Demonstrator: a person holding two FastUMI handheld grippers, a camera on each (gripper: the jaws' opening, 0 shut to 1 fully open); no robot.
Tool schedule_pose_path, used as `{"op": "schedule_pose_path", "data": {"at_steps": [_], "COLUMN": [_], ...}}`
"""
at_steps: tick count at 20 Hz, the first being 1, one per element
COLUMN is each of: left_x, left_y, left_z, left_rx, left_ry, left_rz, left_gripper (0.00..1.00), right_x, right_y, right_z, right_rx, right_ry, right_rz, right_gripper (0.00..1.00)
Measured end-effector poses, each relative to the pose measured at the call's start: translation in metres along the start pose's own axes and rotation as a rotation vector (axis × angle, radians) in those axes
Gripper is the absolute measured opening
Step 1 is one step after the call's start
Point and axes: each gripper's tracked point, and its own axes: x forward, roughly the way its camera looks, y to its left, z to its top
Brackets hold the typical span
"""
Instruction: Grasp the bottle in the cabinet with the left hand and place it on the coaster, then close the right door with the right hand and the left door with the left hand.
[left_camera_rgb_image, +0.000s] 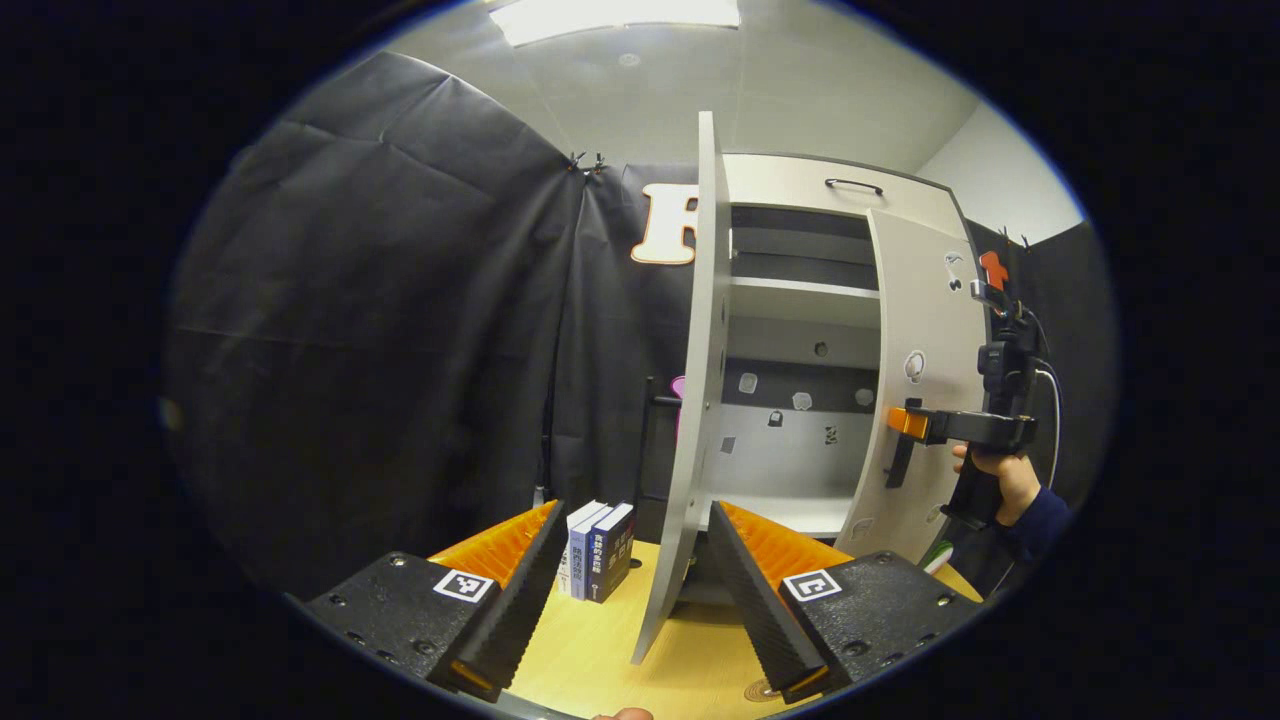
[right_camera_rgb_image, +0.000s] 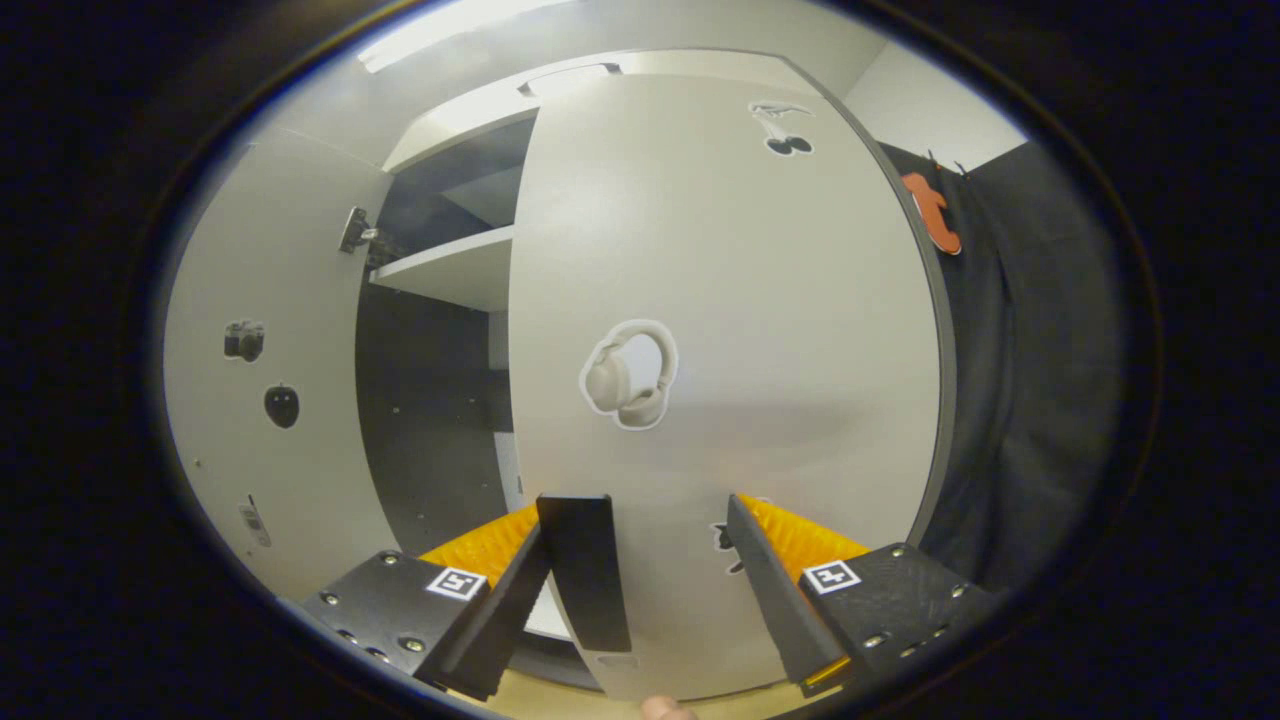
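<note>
Standing between both open gripper fingers: left door (left_camera_rgb_image: 690, 400) (left), right door (right_camera_rgb_image: 720, 350) (right).

My left door (left_camera_rgb_image: 700, 400) stands edge-on and hides part of the cabinet (left_camera_rgb_image: 800, 400) behind it. The coaster (left_camera_rgb_image: 762, 690) is cut off at the frame's bottom. The spine text on the books (left_camera_rgb_image: 597, 550) is too small to tell.

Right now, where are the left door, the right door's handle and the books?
left door (left_camera_rgb_image: 700, 400), left gripper view, on its thin front edge.
right door's handle (right_camera_rgb_image: 590, 570), right gripper view, on the middle of the black bar.
books (left_camera_rgb_image: 598, 550), left gripper view, on the upright spines.
</note>
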Motion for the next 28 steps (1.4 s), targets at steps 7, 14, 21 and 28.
{"op": "schedule_pose_path", "data": {"at_steps": [7, 14, 21, 28], "left_x": [0.033, 0.076, 0.11, 0.115], "left_y": [0.014, 0.025, 0.021, 0.007], "left_z": [0.019, 0.026, 0.04, 0.042], "left_rx": [-0.058, -0.079, -0.058, -0.05], "left_ry": [-0.035, -0.047, -0.068, -0.049], "left_rz": [-0.032, -0.102, -0.198, -0.263], "left_gripper": [0.9, 0.9, 0.93, 0.93], "right_x": [0.008, 0.008, -0.05, -0.086], "right_y": [0.0, 0.002, -0.005, -0.026], "right_z": [-0.001, -0.011, -0.005, -0.022], "right_rx": [-0.004, 0.023, 0.002, 0.028], "right_ry": [-0.023, -0.017, -0.07, -0.029], "right_rz": [-0.043, -0.055, -0.064, -0.069], "right_gripper": [0.97, 0.97, 1.0, 0.97]}}
